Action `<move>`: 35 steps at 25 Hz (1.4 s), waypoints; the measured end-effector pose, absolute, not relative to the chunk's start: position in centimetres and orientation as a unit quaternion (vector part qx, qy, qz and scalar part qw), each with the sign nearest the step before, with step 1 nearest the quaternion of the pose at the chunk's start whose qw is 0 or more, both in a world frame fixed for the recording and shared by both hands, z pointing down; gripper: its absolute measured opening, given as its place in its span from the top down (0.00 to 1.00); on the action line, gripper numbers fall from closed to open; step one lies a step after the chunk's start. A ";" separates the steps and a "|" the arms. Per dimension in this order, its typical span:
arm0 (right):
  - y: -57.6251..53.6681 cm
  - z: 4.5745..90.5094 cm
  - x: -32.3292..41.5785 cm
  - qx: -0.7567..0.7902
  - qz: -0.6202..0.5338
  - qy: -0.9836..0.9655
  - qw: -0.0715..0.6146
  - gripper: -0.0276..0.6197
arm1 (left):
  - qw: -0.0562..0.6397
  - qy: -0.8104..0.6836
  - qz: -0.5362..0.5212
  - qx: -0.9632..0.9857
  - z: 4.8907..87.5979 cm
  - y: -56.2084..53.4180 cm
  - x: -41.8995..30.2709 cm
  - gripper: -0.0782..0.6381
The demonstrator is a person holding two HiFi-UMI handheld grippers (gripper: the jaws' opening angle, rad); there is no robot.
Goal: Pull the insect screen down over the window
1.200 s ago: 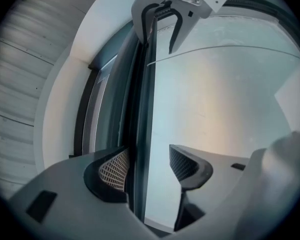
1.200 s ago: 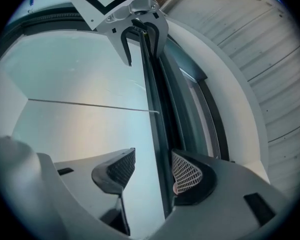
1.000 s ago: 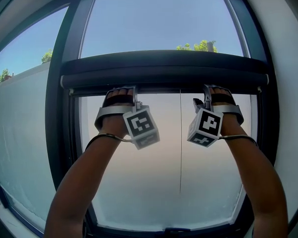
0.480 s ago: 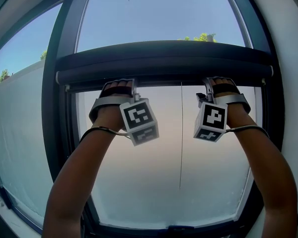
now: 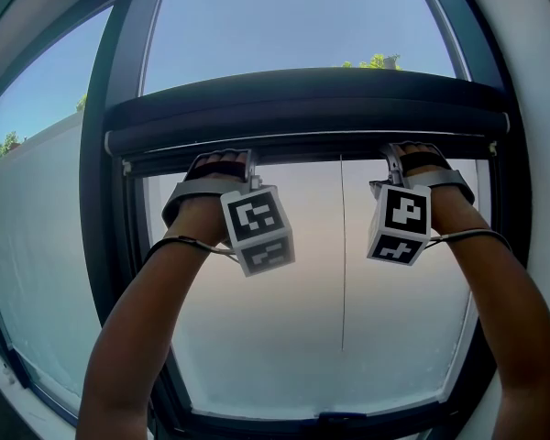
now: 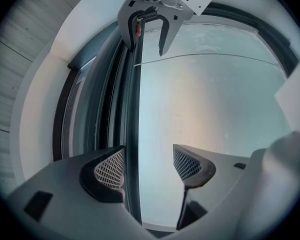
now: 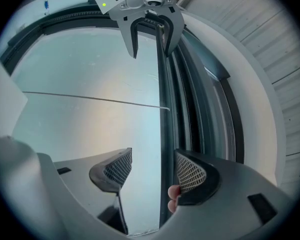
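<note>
Only print in sight is the black-and-white square markers on the left cube (image 5: 257, 229) and right cube (image 5: 401, 224). The left gripper (image 6: 149, 166) and right gripper (image 7: 152, 171) have both just been opening up, and their jaws are spread around the insect screen's dark pull bar (image 5: 302, 126), which runs close beside each outer pad without being squeezed. Between the grippers a thin cord (image 5: 342, 264) hangs from the bar, past them there's milky glass (image 5: 275, 337) in a dark window frame (image 5: 110, 200) with pale wall (image 5: 543, 108) on the right gripper's side, and above the bar blue sky (image 5: 284, 26) and treetops (image 5: 376, 62).
</note>
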State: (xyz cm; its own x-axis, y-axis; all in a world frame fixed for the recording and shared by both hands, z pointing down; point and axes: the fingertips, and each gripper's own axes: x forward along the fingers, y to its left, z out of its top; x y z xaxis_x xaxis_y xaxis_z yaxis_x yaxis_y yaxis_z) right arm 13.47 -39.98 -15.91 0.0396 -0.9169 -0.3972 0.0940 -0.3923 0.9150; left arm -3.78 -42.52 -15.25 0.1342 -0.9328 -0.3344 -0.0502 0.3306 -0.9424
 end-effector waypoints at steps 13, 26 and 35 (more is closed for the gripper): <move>-39.9 -11.9 13.6 0.572 -0.569 -0.379 0.453 0.56 | 0.588 0.526 -0.366 -0.494 -11.4 -42.2 -3.5 0.49; -39.7 -7.3 13.7 0.566 -0.562 -0.383 0.466 0.56 | 0.585 0.500 -0.368 -0.522 -6.9 -42.0 -3.3 0.49; -39.7 -4.7 14.1 0.566 -0.560 -0.383 0.469 0.56 | 0.591 0.499 -0.367 -0.516 -4.2 -41.8 -3.1 0.49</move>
State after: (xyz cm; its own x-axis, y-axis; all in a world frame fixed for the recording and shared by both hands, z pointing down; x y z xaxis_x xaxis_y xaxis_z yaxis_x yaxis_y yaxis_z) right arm 14.10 -39.68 -4.67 0.0800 -0.9585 -0.2738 0.0913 -0.2664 0.9595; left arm -3.06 -41.84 -4.16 0.2323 -0.9496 -0.2105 -0.0806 0.1969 -0.9771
